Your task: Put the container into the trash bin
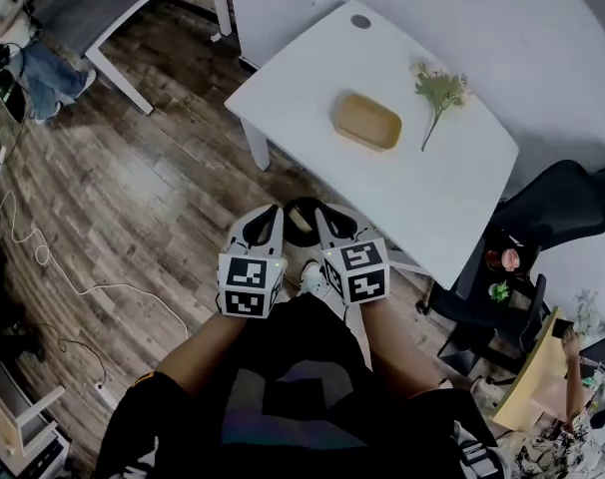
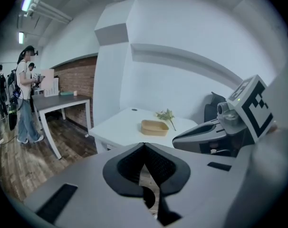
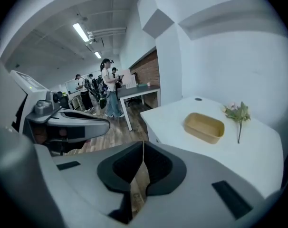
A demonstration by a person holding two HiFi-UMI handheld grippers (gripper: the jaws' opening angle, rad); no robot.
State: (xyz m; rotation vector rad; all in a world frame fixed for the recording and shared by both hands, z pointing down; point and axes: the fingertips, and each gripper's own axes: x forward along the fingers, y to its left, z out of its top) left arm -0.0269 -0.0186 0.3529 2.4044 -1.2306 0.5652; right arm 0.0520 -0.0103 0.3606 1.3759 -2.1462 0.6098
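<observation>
A shallow tan container [image 1: 366,122] lies empty on the white table [image 1: 302,78], apart from both grippers. It also shows in the left gripper view as the container [image 2: 154,127] and in the right gripper view as the container [image 3: 204,127]. My left gripper [image 1: 273,215] and right gripper [image 1: 322,215] are held side by side close to my body, over the floor short of the table's near edge. Both are shut with nothing between the jaws: the left gripper [image 2: 144,144] and the right gripper [image 3: 143,144]. A dark round object [image 1: 302,223] sits on the floor between their tips; I cannot tell what it is.
A flower sprig [image 1: 440,93] lies on the table to the right of the container. A black chair [image 1: 562,208] stands at the table's right end. A grey desk [image 1: 103,8] is at the far left, a white cable [image 1: 43,257] trails over the wooden floor, and people [image 3: 108,89] stand further off.
</observation>
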